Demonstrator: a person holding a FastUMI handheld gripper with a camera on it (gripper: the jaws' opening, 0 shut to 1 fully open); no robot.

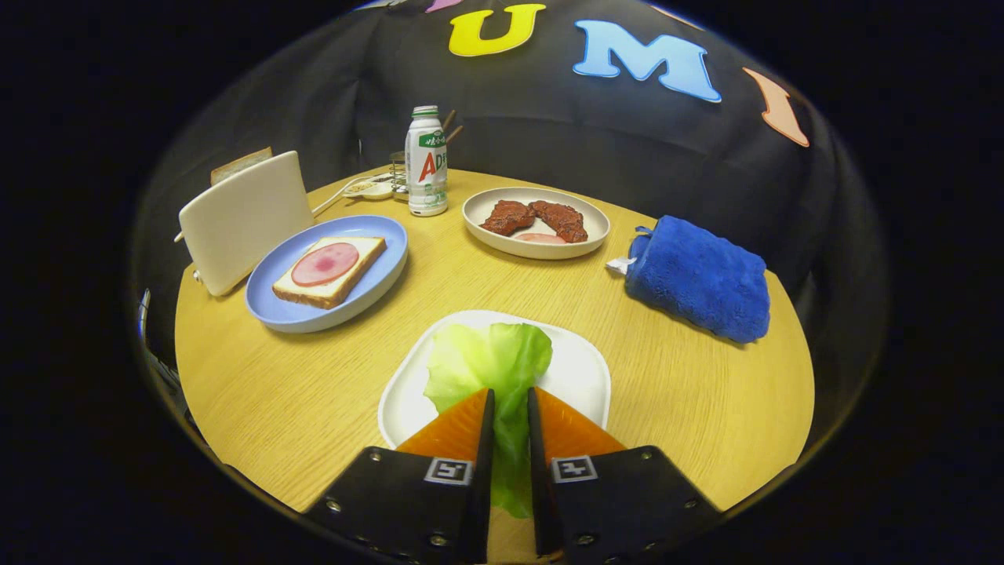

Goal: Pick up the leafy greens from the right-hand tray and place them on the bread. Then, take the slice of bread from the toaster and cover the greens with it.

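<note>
A pale green lettuce leaf (490, 361) lies over the white tray (584, 377) directly ahead of me. My gripper (511, 392) is shut on the leaf, and its near part runs down the narrow gap between the two fingers. Beyond and to the left, a blue plate (314, 318) carries a slice of bread (329, 271) topped with a round of ham. Further left stands a cream toaster (243, 220) with a slice of bread (239, 163) poking out of its top.
The round wooden table (667, 424) also holds a beige plate of brown meat pieces (536, 222) beyond the tray and a milk bottle (426, 161) behind the blue plate. A folded blue cloth (698, 278) lies to the right. Small dishes and a rack sit at the back.
</note>
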